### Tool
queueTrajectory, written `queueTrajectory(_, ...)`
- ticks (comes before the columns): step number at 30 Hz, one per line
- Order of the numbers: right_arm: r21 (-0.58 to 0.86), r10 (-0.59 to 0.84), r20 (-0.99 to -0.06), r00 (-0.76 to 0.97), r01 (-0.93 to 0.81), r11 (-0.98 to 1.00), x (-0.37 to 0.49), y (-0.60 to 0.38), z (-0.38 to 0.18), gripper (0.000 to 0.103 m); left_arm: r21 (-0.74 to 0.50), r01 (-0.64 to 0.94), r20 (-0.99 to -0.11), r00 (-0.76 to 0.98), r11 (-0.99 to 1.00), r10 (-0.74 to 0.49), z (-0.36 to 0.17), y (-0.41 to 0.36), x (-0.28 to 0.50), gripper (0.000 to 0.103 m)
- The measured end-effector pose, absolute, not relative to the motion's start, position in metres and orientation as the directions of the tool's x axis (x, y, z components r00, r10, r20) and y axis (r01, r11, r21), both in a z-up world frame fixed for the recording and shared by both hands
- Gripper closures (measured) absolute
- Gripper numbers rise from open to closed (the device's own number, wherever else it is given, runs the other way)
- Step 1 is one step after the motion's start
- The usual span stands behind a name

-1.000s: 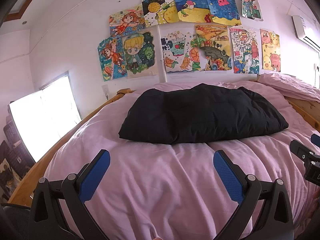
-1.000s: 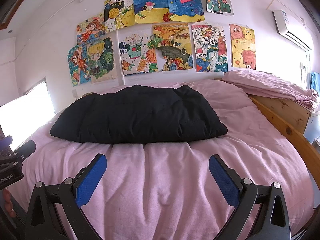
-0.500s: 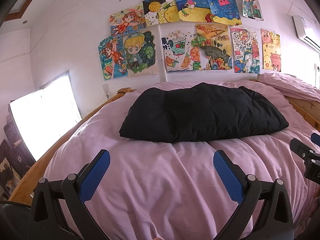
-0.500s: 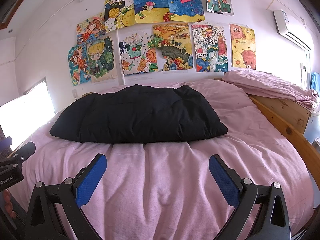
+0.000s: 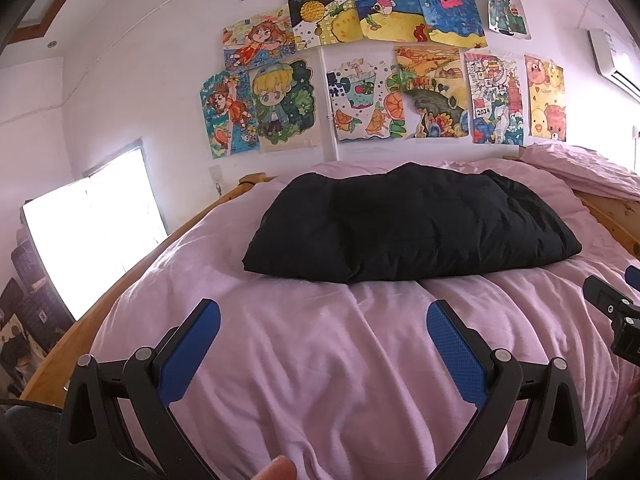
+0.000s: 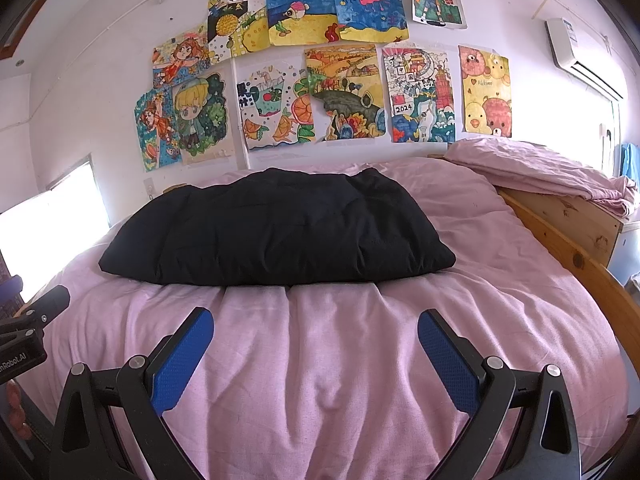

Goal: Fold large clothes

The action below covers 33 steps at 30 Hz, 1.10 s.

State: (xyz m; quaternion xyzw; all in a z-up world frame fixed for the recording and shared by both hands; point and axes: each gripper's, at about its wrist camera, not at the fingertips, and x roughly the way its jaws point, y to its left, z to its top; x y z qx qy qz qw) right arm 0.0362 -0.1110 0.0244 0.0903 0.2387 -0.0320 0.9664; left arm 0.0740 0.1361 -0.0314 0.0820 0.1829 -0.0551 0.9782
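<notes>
A black padded garment (image 5: 412,228) lies folded into a thick flat bundle on the far half of the pink bed cover (image 5: 320,360); it also shows in the right wrist view (image 6: 280,228). My left gripper (image 5: 324,316) is open and empty, held above the near part of the bed, well short of the garment. My right gripper (image 6: 316,320) is open and empty at about the same distance. Each gripper's body shows at the edge of the other's view: the right one (image 5: 616,312), the left one (image 6: 28,328).
Pink bedding is piled (image 6: 540,172) on the wooden bed frame (image 6: 576,256) at the right. The frame's left rail (image 5: 132,276) runs beside a bright window (image 5: 96,224). Drawings (image 6: 320,80) cover the wall behind the bed.
</notes>
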Motion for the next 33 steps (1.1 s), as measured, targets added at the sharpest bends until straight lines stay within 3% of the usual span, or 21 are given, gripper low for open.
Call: queueTrajectory(33,0.16,-0.022,-0.47,0.882,0.11,0.981,0.0368,-0.1067,0.0268,0.0,0.139,0.122,-0.382,0.922,0.983,-0.06,-0.0312,0.1388,0.0756,0.001)
